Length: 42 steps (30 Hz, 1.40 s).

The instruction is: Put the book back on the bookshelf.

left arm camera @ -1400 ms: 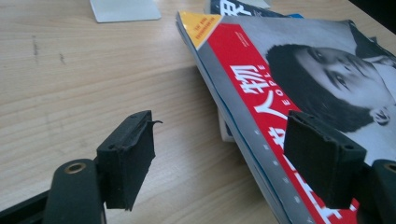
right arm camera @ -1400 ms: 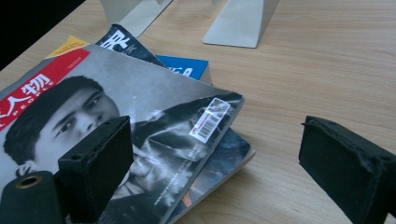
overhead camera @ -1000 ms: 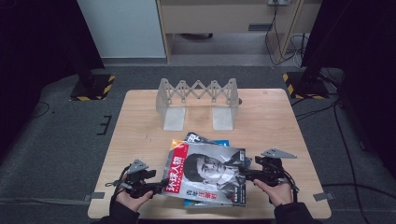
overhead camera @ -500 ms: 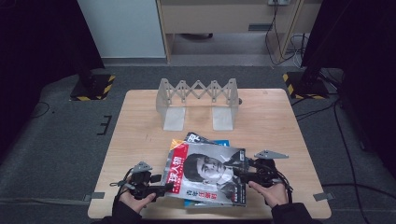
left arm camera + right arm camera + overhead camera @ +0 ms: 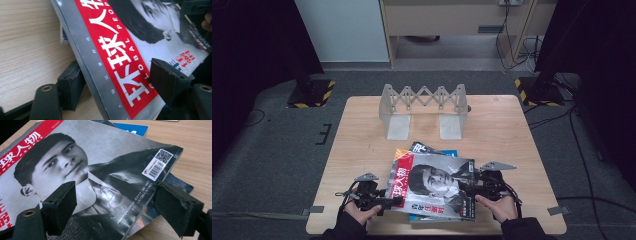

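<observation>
the magazine [image 5: 434, 186] sits between my two tongs, atop a stack on the table [image 5: 362, 130]. my left tongs [image 5: 117, 82] straddle its red edge, jaws parted, just closing a little. my right tongs [image 5: 117, 210] gape around its barcode corner, gripping nothing.

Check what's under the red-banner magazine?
Under the red-banner magazine lie more magazines: a blue cover's corner and a dark cover poke out. How many, and their titles, stay covered.

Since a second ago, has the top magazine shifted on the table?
No. The top magazine lies at the same gap from the grey folding rack and the same distance from the table's near edge.
</observation>
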Tool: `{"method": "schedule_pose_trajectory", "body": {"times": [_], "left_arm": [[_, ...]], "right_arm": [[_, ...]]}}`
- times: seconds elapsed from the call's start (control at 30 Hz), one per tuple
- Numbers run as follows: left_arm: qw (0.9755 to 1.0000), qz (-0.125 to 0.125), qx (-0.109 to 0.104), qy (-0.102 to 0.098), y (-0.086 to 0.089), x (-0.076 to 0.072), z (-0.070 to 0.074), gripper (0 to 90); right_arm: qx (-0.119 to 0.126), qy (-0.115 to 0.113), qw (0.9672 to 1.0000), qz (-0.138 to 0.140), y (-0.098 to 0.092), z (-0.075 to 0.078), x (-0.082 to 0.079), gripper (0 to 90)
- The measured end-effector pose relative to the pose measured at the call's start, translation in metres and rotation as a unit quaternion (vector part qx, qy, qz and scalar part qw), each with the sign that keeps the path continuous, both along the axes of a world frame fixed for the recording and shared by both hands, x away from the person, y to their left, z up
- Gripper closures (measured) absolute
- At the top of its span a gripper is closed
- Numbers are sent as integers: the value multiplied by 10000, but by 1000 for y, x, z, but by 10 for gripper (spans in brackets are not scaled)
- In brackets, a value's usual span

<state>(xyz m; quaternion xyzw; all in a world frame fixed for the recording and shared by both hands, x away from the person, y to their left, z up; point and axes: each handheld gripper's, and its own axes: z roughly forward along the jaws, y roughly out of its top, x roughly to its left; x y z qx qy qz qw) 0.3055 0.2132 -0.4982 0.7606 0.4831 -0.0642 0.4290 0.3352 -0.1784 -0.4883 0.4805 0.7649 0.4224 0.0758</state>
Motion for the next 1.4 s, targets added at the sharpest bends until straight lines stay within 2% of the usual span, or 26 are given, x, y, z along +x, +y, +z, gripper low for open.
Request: {"method": "schedule_pose_trajectory", "body": {"times": [0.13,0.17,0.27,0.37,0.47,0.57,0.73,0.83,0.93,1.0,1.03,1.17,1.23,1.33,1.4], "left_arm": [[9999,49,-135,23,4,0,1,368],[9997,82,-210,30,6,0,3,426],[9984,138,-555,10,11,0,7,437],[9970,171,-747,-76,12,0,10,458],[9937,202,-1091,-167,14,0,14,483],[9908,152,-1343,-92,14,3,16,485],[9913,38,-1315,111,9,10,15,515],[9903,26,-1371,242,9,13,15,575],[9905,-58,-1325,361,6,15,15,634],[9916,-101,-1239,364,4,16,18,671],[9914,-105,-1251,369,4,17,18,721],[9918,-120,-1228,336,3,18,23,764],[9911,-64,-1286,338,2,18,27,806],[9906,-2,-1346,262,3,20,33,823],[9901,68,-1387,227,3,22,38,845]], "right_arm": [[-10,21,10000,-8,0,-1,1,185],[3,40,10000,2,0,-1,0,185],[-18,26,10000,5,0,-2,1,186],[-57,39,10000,8,1,-3,1,187],[-141,-4,9999,32,2,-4,1,187],[-118,36,9999,26,1,-4,1,186],[-108,55,9999,27,1,-5,1,184],[-102,61,9999,31,1,-5,1,181],[-109,45,9999,29,1,-6,2,172],[-111,38,9999,0,0,-6,2,170],[-96,50,9999,-14,0,-6,2,170],[-86,51,9999,-15,-1,-5,2,169],[-48,87,9999,-32,-2,-4,2,170],[34,89,10000,-24,-4,-4,3,167],[83,-22,9999,-58,-7,-2,4,161]]}}
